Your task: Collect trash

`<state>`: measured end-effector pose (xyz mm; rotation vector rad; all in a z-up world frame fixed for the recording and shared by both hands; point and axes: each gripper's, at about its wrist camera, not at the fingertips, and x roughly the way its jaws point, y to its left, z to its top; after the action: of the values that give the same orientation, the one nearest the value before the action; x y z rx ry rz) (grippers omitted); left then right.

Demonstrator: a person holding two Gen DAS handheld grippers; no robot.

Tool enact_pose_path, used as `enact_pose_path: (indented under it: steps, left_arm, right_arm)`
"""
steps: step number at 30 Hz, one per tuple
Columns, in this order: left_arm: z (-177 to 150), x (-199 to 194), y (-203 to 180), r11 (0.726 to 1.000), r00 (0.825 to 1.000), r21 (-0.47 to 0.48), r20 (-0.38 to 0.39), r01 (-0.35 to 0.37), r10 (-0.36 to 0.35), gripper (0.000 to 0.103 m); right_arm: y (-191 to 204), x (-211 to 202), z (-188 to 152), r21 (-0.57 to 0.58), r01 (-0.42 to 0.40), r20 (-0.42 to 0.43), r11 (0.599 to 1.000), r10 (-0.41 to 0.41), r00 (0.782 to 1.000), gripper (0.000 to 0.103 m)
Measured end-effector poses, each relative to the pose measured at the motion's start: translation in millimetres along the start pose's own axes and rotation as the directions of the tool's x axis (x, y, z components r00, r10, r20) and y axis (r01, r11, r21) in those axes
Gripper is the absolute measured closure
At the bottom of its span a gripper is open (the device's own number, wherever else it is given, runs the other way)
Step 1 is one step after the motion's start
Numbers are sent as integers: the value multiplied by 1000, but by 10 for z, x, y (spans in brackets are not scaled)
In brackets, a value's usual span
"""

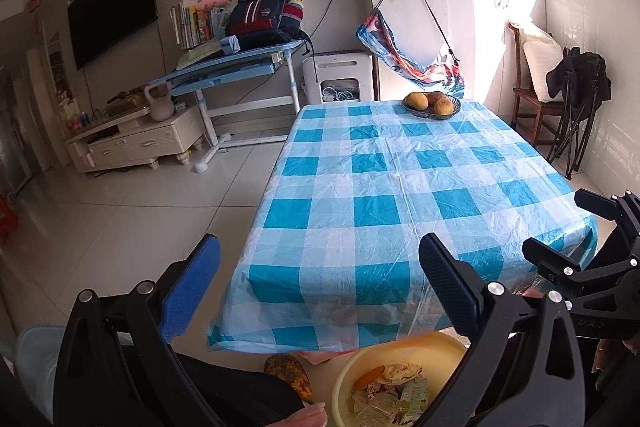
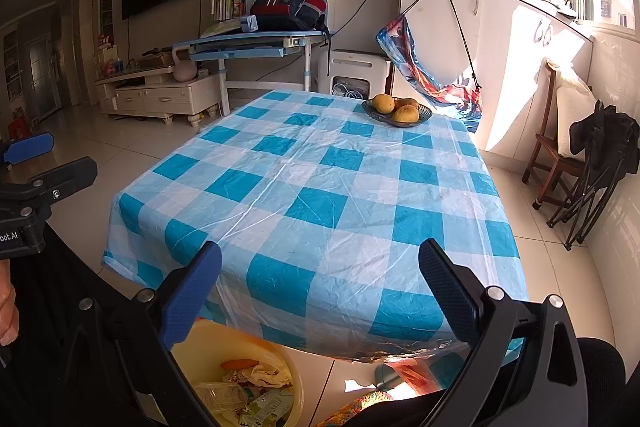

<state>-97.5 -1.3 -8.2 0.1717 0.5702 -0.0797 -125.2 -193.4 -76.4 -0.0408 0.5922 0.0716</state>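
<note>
- Left gripper [image 1: 320, 291] and right gripper [image 2: 320, 295]: fingers apart, holding nothing.
- Yellow basin [image 1: 444, 345] of trash [image 1: 396, 389] at 6 o'clock, below the checkered surface [image 1: 400, 179].
- Fruit bowl [image 2: 398, 111] at 12 o'clock.

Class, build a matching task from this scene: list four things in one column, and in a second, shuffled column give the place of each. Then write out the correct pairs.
Things:
1. fruit dish
2. yellow basin
3. backpack
4. kettlebell

Places:
A. on the blue desk
B. on the floor at the near end of the table, holding trash
C. at the far end of the checked tablecloth
D. on the low TV cabinet

Pairs: 1-C, 2-B, 3-A, 4-D
</note>
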Motion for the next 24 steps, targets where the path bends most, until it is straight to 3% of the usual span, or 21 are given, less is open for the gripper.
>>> enact_pose_path:
  steps: [24]
  left_arm:
    - [-12,-9,-9,1000,1000,-6,6,9,-9,7]
  right_arm:
    - [4,-1,2,-1,0,1,1000,0,1000,8]
